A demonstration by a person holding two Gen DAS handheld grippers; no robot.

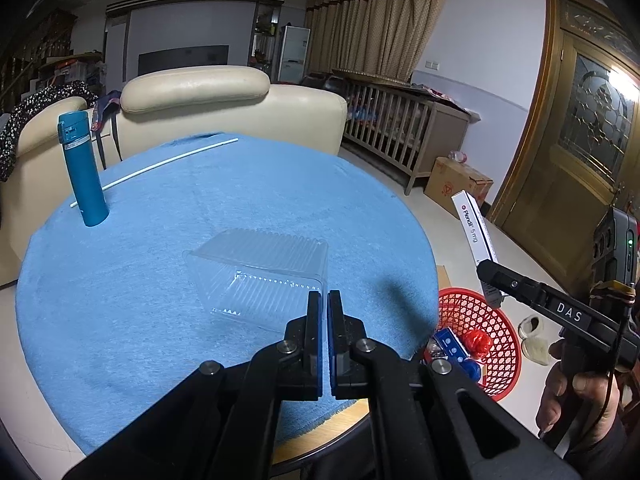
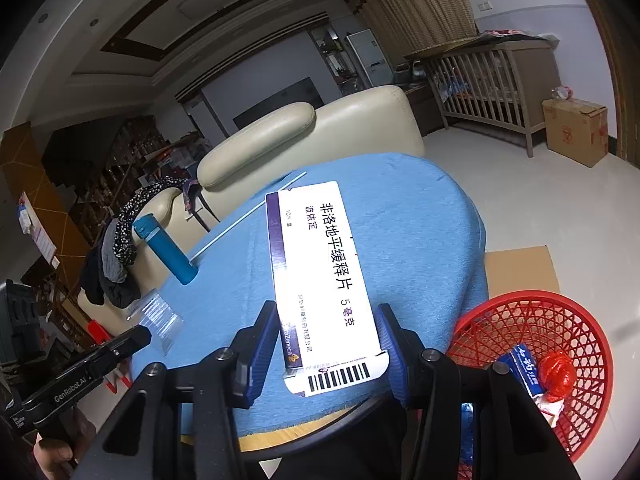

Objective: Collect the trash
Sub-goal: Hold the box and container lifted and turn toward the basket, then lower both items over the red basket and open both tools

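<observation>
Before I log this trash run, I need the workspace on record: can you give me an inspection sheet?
Surface: round table under a blue cloth.
Job's things: white medicine box held above the table; clear plastic container lying on the cloth; red basket on the floor beside the table, wrappers inside.
Clutter: teal bottle upright, thin white rod behind it.
Grippers: left gripper shut, empty, near the container; right gripper clamped on the box's barcode end.
Cables: thin cord by the right hand.
Surroundings: cream sofa, wooden crib, cardboard box.
</observation>
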